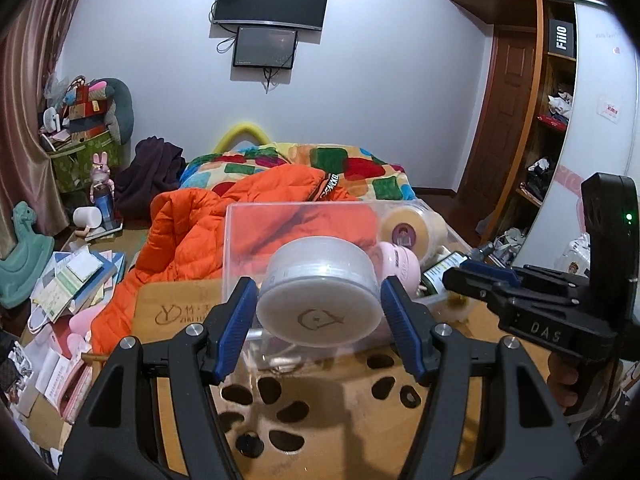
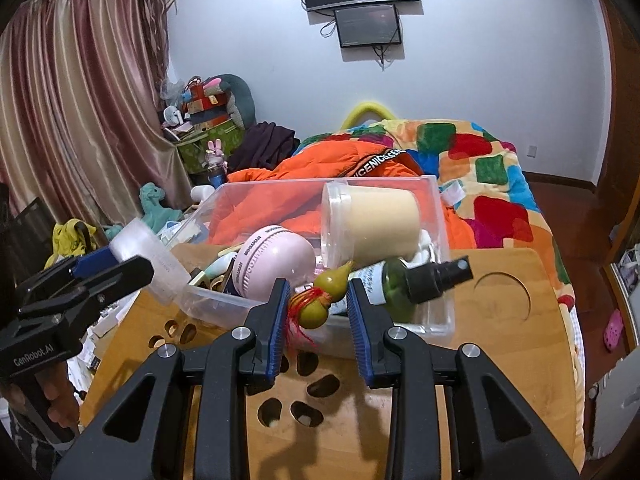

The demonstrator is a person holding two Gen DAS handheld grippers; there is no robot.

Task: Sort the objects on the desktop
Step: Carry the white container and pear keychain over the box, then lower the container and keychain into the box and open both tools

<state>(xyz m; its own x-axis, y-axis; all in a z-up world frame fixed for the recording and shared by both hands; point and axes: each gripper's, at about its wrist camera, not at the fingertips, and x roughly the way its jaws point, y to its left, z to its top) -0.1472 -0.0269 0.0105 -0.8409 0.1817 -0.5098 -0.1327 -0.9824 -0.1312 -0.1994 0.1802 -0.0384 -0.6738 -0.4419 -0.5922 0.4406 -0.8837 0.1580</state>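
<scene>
Both grippers carry an item at the clear bin's near side.

Our left gripper (image 1: 318, 312) is clenched on a round frosted plastic jar (image 1: 318, 294), smooth and squat, held at the clear plastic bin (image 2: 434, 204)'s near-left corner above the wooden table (image 2: 500, 320). Our right gripper (image 2: 318, 312) flanks a small glossy gourd charm (image 2: 326, 294) with a red tassel; we cannot tell whether the pads pinch it or stand just clear. Inside the bin lie 1 pink ball-shaped case (image 2: 276, 266), a cream tub (image 2: 374, 222) and a green spray bottle (image 2: 404, 282). We judge each item should clear the rim and be lowered into a free gap, since smooth round shapes roll.
</scene>
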